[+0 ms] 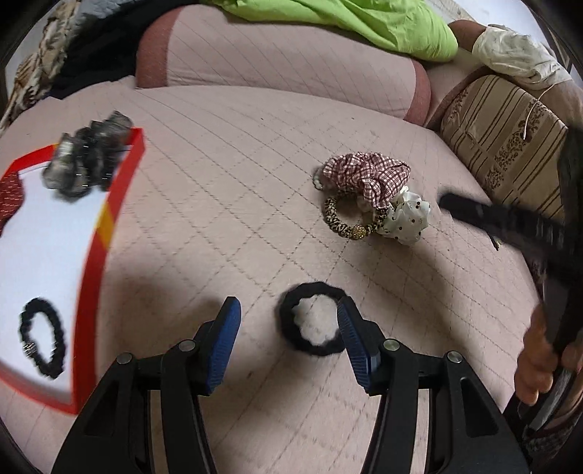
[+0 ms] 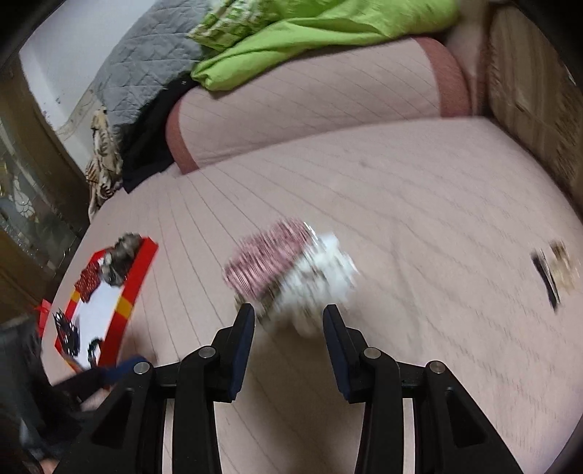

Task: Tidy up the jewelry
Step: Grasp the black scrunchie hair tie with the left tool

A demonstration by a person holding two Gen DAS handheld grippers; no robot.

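A black hair tie (image 1: 313, 322) lies on the pink quilted cover, just inside the right fingertip of my left gripper (image 1: 289, 310), which is open and holds nothing. Beyond it sits a pile: a red-checked scrunchie (image 1: 368, 175), a leopard-print tie (image 1: 346, 218) and a white dotted scrunchie (image 1: 404, 217). In the right wrist view my right gripper (image 2: 288, 317) is open, with the same pile blurred just past its tips: the checked scrunchie (image 2: 266, 262) and the white scrunchie (image 2: 324, 269). The red-rimmed box (image 1: 109, 226) at left holds a grey scrunchie (image 1: 87, 156) and a black tie (image 1: 42, 337).
The red box (image 2: 135, 291) lies at the left of the bed. A blurred dark clip (image 2: 546, 280) lies far right. A pink bolster (image 1: 284, 54), a green cloth (image 1: 364, 22) and a striped cushion (image 1: 503, 138) line the back. A hand (image 1: 539, 361) grips the other tool at right.
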